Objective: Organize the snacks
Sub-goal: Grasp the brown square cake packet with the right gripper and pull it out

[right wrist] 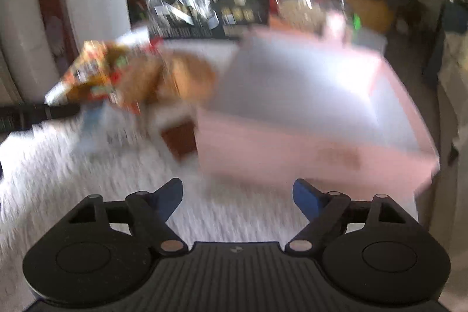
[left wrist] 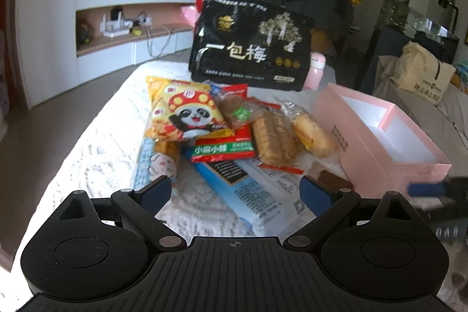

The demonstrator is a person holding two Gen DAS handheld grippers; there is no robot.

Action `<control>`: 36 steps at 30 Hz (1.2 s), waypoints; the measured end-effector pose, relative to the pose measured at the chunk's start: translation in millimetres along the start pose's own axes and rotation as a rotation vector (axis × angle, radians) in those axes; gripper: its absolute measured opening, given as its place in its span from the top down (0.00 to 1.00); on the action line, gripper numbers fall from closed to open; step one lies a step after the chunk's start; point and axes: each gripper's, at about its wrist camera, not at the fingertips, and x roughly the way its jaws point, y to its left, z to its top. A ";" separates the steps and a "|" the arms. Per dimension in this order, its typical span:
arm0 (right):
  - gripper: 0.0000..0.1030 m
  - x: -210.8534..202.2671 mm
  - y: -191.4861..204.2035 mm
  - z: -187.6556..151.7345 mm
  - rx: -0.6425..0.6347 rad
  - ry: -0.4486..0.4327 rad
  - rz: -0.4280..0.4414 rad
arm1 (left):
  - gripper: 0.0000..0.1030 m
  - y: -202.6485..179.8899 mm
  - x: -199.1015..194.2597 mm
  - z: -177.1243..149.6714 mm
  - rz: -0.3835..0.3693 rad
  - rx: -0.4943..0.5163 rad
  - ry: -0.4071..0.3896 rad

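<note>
A pile of snacks lies on a white lace cloth (left wrist: 96,154): a yellow panda bag (left wrist: 182,113), a red-green packet (left wrist: 223,148), wrapped biscuits (left wrist: 273,138), a round cake (left wrist: 313,133), a light blue packet (left wrist: 254,195). A big black plum bag (left wrist: 248,46) stands behind. An open pink box (left wrist: 383,133) with a white inside sits to the right. My left gripper (left wrist: 235,192) is open and empty, just before the blue packet. My right gripper (right wrist: 237,196) is open and empty in front of the pink box (right wrist: 307,113); that view is blurred. Its fingertip (left wrist: 424,189) shows in the left view.
A small brown packet (right wrist: 180,141) lies by the box's near left corner. A pink bottle (left wrist: 314,69) stands behind the black bag. White shelves (left wrist: 131,19) and a dark screen are at the back left. A cream tote bag (left wrist: 424,75) sits on a sofa at right.
</note>
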 end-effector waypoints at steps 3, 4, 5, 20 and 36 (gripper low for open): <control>0.19 12.1 0.0 19.2 0.012 -0.020 0.058 | 0.07 4.4 -0.1 0.5 0.012 -0.008 0.001; 0.19 17.3 -0.2 23.6 0.017 -0.027 0.056 | 0.07 5.5 -0.5 0.8 0.017 -0.009 0.001; 0.19 23.7 -0.3 28.0 0.019 -0.033 0.058 | 0.08 6.5 -0.5 1.7 0.019 -0.011 0.003; 0.38 69.2 22.6 37.3 -0.033 0.008 0.189 | 0.11 2.2 22.2 21.6 0.032 -0.045 0.021; 0.41 -49.3 -98.0 -0.9 0.299 -0.250 -0.158 | 0.22 -47.9 17.4 31.4 -0.050 0.032 -0.042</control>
